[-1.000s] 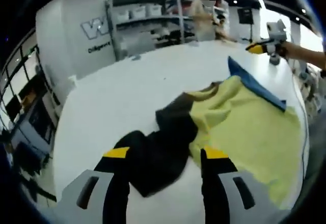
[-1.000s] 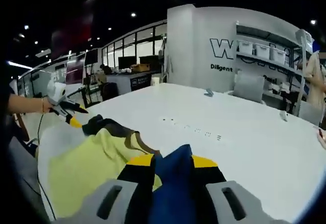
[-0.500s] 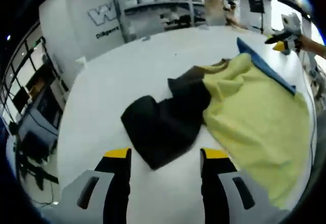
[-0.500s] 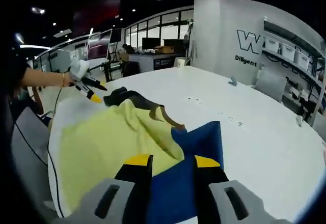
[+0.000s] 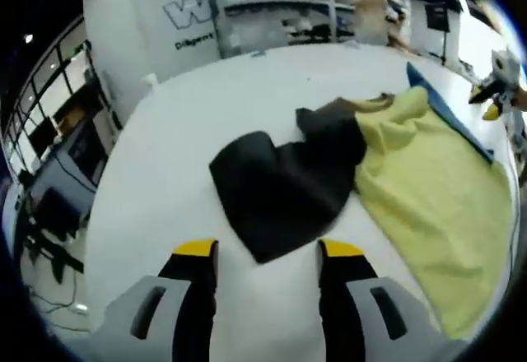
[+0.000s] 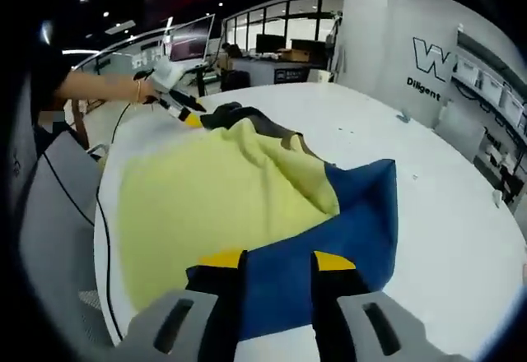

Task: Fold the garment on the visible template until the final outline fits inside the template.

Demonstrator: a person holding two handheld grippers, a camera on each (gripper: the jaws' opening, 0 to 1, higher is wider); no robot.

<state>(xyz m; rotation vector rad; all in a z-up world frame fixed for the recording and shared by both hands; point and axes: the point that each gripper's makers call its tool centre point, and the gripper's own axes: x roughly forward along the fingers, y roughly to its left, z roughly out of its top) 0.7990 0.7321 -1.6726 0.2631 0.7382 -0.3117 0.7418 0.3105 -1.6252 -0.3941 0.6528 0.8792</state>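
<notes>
White tabletop (image 5: 189,123) spreads wide beneath me, with shelving and a lettered wall behind its far edge. On that table lies the garment (image 5: 428,189): a yellow body, a black sleeve (image 5: 280,189) spread toward my left side, and a blue sleeve (image 6: 329,239) at the opposite end, with a brown collar band between the black and the yellow.

My left gripper (image 5: 259,251) hovers just short of the black sleeve's near edge, jaws spread apart with bare table between them and nothing held. In the left gripper view, my other tool shows small at the garment's far side, beside the blue strip.

My right gripper (image 6: 276,257) has its jaws parted by a narrow gap, and blue cloth fills that gap. I cannot tell whether the tips pinch it or merely lie over it. In the right gripper view, my left gripper's yellow tip sits by the black sleeve at the garment's far end, held by a bare forearm (image 6: 99,86).
</notes>
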